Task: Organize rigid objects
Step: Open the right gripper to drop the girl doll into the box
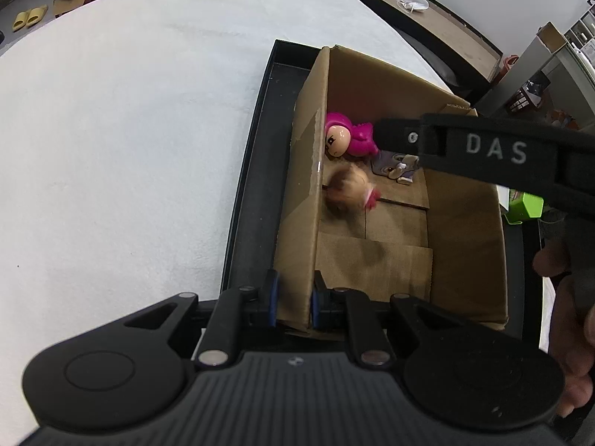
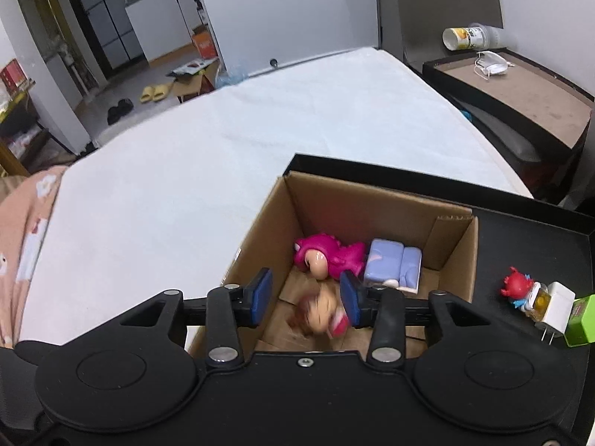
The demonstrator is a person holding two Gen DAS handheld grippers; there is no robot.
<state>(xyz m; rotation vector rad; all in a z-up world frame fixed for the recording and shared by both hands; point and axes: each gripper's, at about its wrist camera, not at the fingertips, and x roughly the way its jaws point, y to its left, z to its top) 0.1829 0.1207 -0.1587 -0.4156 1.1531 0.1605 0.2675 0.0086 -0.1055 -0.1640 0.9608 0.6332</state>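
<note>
I see a matt corrugated cardboard box (image 2: 357,200), a glossy plastic pink figure (image 2: 327,254), and rough white cloth on the table (image 2: 223,148).

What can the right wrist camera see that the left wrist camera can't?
Only the right wrist view shows the red crab toy and white plug on the black tray, and the open right gripper. Only the left wrist view shows the left gripper shut on the cardboard box wall. Both show the pink figure, purple toy and blurred brown-haired doll inside the box.
</note>
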